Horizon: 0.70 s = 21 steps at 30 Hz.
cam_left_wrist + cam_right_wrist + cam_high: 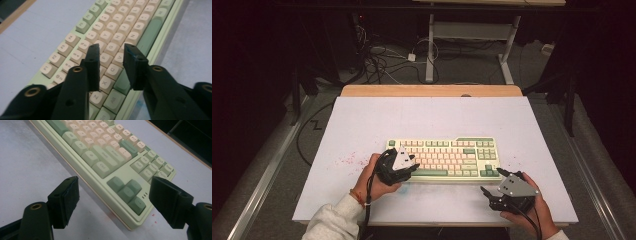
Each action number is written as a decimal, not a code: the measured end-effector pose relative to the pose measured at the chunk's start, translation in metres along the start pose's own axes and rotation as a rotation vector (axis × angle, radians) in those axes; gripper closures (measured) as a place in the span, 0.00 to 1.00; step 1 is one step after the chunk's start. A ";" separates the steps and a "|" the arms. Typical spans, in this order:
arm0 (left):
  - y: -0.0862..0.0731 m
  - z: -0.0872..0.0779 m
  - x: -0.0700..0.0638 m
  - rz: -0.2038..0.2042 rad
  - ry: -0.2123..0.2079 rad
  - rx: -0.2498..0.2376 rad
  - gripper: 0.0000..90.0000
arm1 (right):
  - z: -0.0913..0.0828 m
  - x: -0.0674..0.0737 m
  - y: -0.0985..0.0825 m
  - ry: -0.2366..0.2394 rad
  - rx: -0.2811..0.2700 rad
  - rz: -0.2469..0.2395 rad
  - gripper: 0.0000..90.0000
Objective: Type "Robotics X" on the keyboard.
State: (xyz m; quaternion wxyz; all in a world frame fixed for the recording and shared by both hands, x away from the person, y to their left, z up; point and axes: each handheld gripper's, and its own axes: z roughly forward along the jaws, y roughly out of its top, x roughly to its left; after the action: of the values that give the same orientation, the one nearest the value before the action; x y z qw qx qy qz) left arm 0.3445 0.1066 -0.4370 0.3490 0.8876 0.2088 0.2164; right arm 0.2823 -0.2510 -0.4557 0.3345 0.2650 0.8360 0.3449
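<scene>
A: Keyboard position?

B: The keyboard [444, 159] lies flat on the white tabletop [432, 117], nearer the person's edge than the far wooden edge [432, 90], long side running left to right in the high view. Pale green case, cream letter keys, green modifier keys. Faint reddish specks [346, 160] mark the table just left of it.

A: Left gripper?

B: The left gripper [408, 167] is over the keyboard's near left part, held in the left hand [373, 181] (grey sleeve and a reddish wristband at the wrist). In the left gripper view its jaws stand partly apart above the lower letter rows, with the keys near C and V seen in the gap. Nothing lies between the jaws, and I cannot tell whether the tips touch any keycap. The spacebar [149, 32] runs just to the right of the right jaw in that view.

A: Right gripper?

B: The right gripper [494, 185] sits on the near side of the keyboard's right corner, in the right hand [532, 212], off the case. Its jaws are spread wide and hold nothing. In the right gripper view the arrow keys [127, 191] and the case corner lie between and beyond the jaws, clear of both. Bare table shows under the jaws.

A: Cables?

B: A black cable [532, 222] trails from the right gripper towards the person.
</scene>
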 end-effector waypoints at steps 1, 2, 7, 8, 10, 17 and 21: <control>0.000 0.000 0.000 -0.002 0.001 -0.003 0.65 | 0.000 0.000 0.000 0.000 0.000 0.001 0.27; -0.001 -0.001 0.001 -0.003 0.003 -0.005 0.64 | 0.000 0.000 0.000 0.000 -0.002 0.000 0.27; -0.002 -0.002 0.000 0.001 0.050 -0.006 0.48 | 0.000 0.000 0.000 0.001 0.001 0.000 0.27; -0.002 -0.003 0.000 0.001 0.060 -0.008 0.43 | 0.000 0.000 0.000 0.001 0.001 -0.001 0.27; -0.003 -0.004 0.000 -0.006 0.074 -0.019 0.36 | 0.000 0.000 0.000 -0.001 -0.001 0.000 0.27; -0.009 -0.010 0.002 -0.021 0.099 -0.044 0.22 | -0.001 -0.001 0.000 -0.004 0.000 0.002 0.27; -0.015 -0.013 0.004 -0.020 0.114 -0.036 0.20 | -0.001 -0.002 0.000 -0.006 0.000 0.008 0.27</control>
State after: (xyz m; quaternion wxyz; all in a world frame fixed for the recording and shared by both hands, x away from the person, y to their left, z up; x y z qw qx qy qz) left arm 0.3372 0.1257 -0.4382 0.3547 0.8652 0.2334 0.2668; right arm 0.2827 -0.2527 -0.4547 0.3356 0.2694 0.8340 0.3454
